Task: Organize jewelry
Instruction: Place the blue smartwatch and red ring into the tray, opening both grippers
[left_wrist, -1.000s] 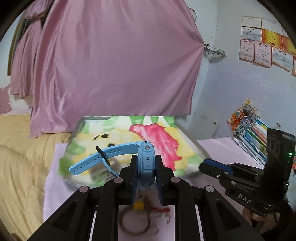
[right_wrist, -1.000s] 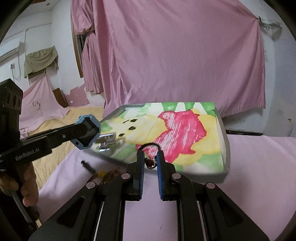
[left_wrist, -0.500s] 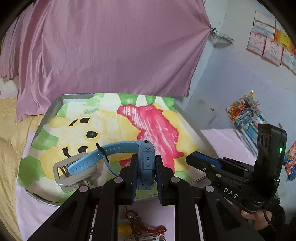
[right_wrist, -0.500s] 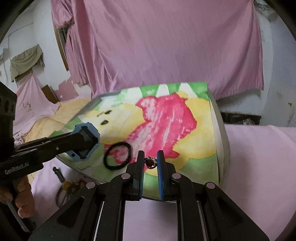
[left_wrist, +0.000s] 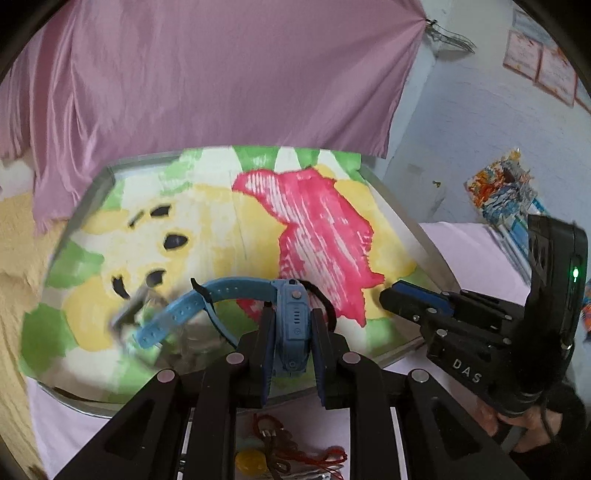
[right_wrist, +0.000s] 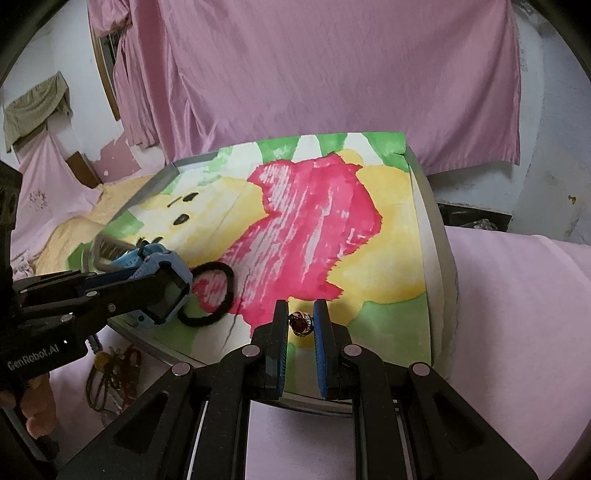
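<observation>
Left claw (left_wrist: 291, 328) clamped on watch (left_wrist: 290, 321), right claw (right_wrist: 301, 325) on ring (right_wrist: 301, 323); each is best lowered onto tray (right_wrist: 437, 258) just ahead before release.

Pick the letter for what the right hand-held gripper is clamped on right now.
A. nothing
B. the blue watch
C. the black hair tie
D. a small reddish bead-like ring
D: in the right wrist view the right hand-held gripper pinches a small reddish ring over the tray; the blue watch sits in the left hand-held gripper, and the black hair tie lies on the tray.
</observation>
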